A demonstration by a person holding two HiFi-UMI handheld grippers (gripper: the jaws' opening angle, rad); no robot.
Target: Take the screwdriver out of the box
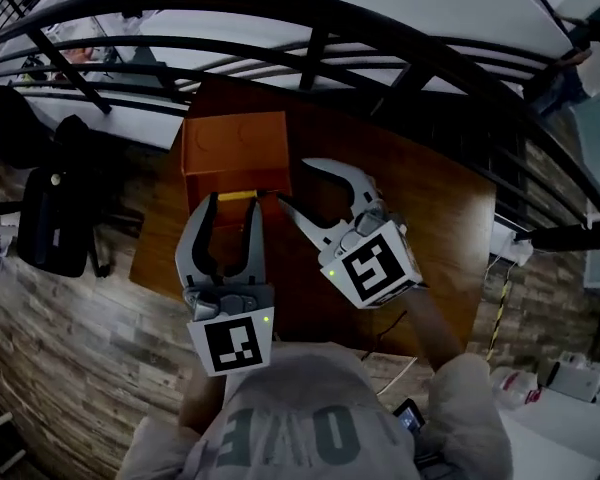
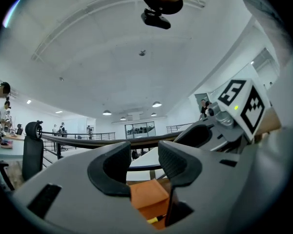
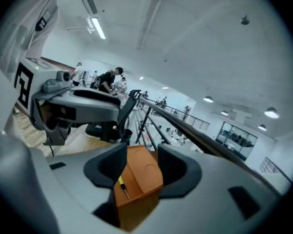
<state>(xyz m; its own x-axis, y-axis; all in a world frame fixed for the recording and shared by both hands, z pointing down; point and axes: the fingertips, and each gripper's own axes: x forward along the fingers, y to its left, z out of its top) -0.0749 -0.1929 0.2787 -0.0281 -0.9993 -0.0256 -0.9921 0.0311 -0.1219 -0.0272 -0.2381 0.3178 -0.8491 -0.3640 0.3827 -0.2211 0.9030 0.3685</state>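
Left tool (image 1: 232, 204) near yellow-handled screwdriver (image 3: 123, 186)

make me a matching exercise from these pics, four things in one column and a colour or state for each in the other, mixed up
Things:
1 box
2 screwdriver
3 table
4 left gripper

Descriptions:
a yellow handle
b jaws apart, gripping nothing
c orange
d dark brown wood

Pairs: 1-c; 2-a; 3-d; 4-b
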